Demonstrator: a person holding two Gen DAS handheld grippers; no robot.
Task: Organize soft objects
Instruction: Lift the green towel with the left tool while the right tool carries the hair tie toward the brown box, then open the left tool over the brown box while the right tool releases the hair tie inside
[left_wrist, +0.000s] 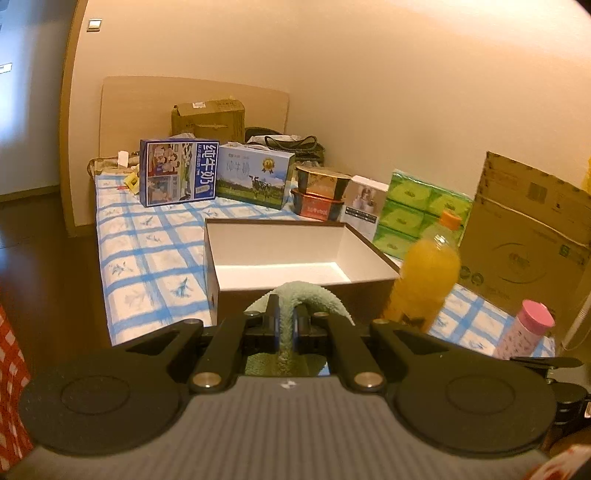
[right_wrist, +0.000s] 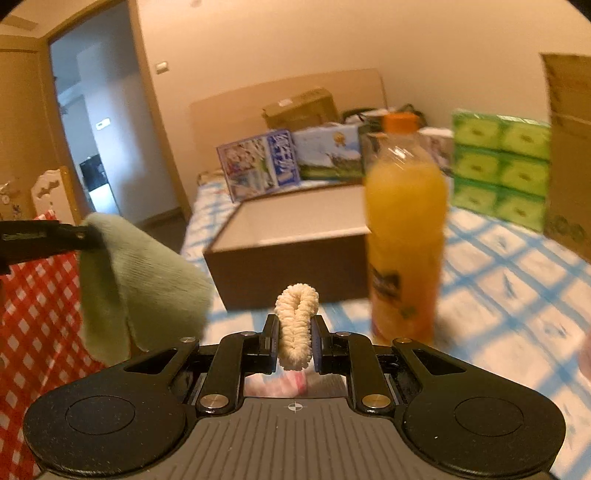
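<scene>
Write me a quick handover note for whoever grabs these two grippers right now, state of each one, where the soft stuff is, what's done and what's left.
Left gripper: shut on the green cloth, which hangs from its jaws.
Right gripper: shut on the cream scrunchie.
Open box: on the checked bedspread, ahead of both grippers, nothing visible inside.
Orange juice bottle: stands by the box's near right corner; avoid knocking it.
Done: both soft items picked up.
Left: probably drop both into the box.
</scene>
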